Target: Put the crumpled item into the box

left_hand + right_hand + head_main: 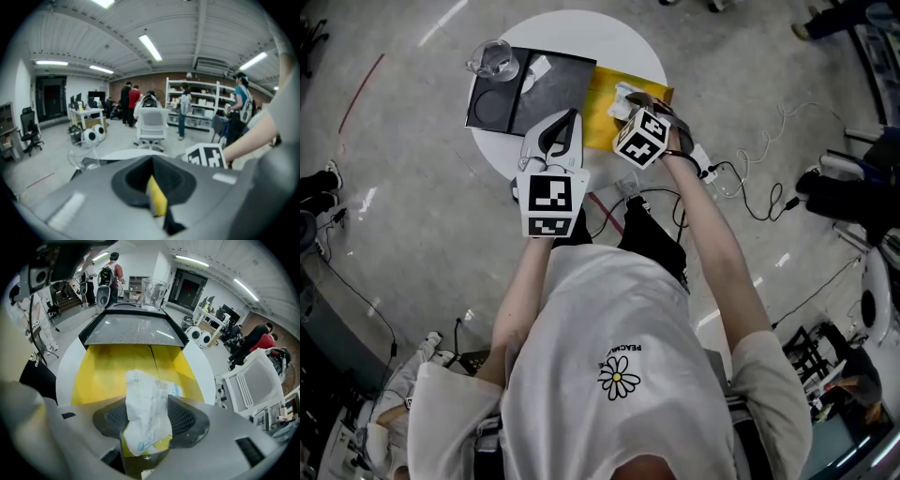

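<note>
Right gripper (149, 417): my jaws stand apart above the yellow box (101, 371) with the crumpled item (146, 397) between them, seemingly loose, while my left gripper (157, 202) idles, jaws together; risk: the item snags a pad and falls onto the table (63, 367).

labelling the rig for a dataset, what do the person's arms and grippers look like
The left gripper and right gripper: pale grey moulded shells, dark recesses round yellow-padded fingers, each carrying a white cube with black square markers. The person wears a white short-sleeved t-shirt with a daisy print.
</note>
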A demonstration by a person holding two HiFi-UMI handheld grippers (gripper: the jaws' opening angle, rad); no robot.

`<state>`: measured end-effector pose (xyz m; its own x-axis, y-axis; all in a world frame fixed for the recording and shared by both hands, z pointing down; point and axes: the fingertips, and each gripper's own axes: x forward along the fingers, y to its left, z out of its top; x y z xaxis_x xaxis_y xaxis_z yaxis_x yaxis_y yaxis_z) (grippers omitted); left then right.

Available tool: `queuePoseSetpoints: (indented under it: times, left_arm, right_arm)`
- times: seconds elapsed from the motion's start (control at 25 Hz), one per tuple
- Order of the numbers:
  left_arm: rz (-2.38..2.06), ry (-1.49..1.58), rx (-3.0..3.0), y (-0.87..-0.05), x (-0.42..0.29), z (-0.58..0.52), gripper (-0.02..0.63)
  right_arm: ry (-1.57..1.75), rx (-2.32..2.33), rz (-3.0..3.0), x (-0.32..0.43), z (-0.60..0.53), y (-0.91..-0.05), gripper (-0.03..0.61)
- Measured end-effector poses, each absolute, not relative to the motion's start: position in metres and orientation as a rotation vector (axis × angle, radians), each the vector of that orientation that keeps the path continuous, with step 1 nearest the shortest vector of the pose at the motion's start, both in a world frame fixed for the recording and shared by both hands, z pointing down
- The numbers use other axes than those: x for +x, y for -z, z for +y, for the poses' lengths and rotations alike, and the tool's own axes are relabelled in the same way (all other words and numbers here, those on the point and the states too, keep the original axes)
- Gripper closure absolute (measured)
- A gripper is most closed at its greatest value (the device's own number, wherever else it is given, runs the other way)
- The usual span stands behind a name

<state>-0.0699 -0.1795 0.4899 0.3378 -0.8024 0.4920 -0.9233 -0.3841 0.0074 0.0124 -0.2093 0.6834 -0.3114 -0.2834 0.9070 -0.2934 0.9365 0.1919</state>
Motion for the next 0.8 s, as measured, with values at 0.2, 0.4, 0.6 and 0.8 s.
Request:
queuePoseSetpoints:
  times: [0.2,0.4,0.6,0.8]
  left_arm:
    - [-1.546,-0.594,2.325,-0.491,-0.068,-0.18,0.614]
    - [-1.547,-0.581,2.334,-0.487,-0.065,-0.176,0.614]
    - [-1.556,-0.566,2.348,-0.485,-0.064,-0.175,0.614]
    - [-1.579,-0.521,2.401,-0.469,-0.058,-0.182,0.614]
  right_arm:
    - [-0.064,0.357,-1.929,0.008,-0.202,-0.683,0.278]
    - [-0.075,0.345,-1.959,0.006,-0.197,-0.673,0.256]
    - [-0.088,0.413,-2.032,0.002,-0.203,-0.648,0.25]
    - [-0.119,0.523,-2.207,-0.009,-0.226,-0.577,0.277]
